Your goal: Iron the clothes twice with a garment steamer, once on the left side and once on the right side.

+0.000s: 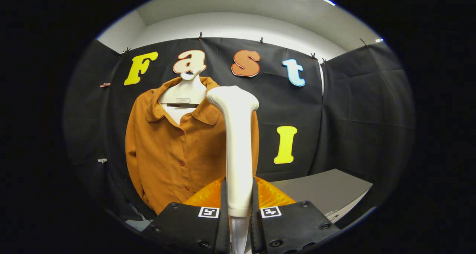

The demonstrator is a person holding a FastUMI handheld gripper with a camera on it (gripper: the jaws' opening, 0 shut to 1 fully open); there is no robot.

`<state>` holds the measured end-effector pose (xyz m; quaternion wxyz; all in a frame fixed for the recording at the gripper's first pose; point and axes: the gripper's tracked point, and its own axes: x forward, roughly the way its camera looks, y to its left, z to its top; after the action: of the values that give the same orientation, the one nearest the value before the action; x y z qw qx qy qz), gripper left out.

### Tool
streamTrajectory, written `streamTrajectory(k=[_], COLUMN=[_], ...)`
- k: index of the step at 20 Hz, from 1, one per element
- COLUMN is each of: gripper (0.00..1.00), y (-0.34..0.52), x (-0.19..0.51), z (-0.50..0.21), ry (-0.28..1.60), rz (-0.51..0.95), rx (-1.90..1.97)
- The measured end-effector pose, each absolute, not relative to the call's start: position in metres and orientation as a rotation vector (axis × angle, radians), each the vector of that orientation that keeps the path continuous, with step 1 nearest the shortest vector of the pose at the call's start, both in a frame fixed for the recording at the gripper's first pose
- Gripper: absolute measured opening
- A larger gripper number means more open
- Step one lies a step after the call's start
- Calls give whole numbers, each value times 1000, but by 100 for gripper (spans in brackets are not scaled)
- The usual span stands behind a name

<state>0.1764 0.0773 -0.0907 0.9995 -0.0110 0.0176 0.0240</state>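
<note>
A rust-orange button shirt (174, 150) hangs on a white hanger form (184, 94) against the booth's back wall. A white garment steamer (238, 150) stands upright between my fingers, its handle pinched on both sides. Its rounded head (232, 97) reaches up to the shirt's right shoulder and overlaps the shirt's right edge in the view; whether the head touches the cloth cannot be told. My gripper (238, 209) is shut on the steamer's handle.
A grey table top (327, 190) lies beyond the fingers to the right. An orange ribbed thing (271, 196) sits just behind the steamer's handle, low ahead of the fingers. Black cloth walls close the booth on all sides.
</note>
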Motion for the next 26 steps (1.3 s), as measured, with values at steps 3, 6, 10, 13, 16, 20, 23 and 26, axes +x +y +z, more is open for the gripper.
streamTrajectory(k=[3,6,10,13,16,20,23,26], gripper=[26,25,25,26,26,26,26,26], y=[91,95,99,100,101,104,105,106], x=[190,202,216,219,219,214,209,204], z=[-97,-104,-115,-120,-126,-149,-172,-196], ry=[35,37,44,42,52,96,142,186], rz=[45,27,2,-11,-21,-21,-22,-22], rx=[-38,-52,-63,-79,-89,-96,-102,-110])
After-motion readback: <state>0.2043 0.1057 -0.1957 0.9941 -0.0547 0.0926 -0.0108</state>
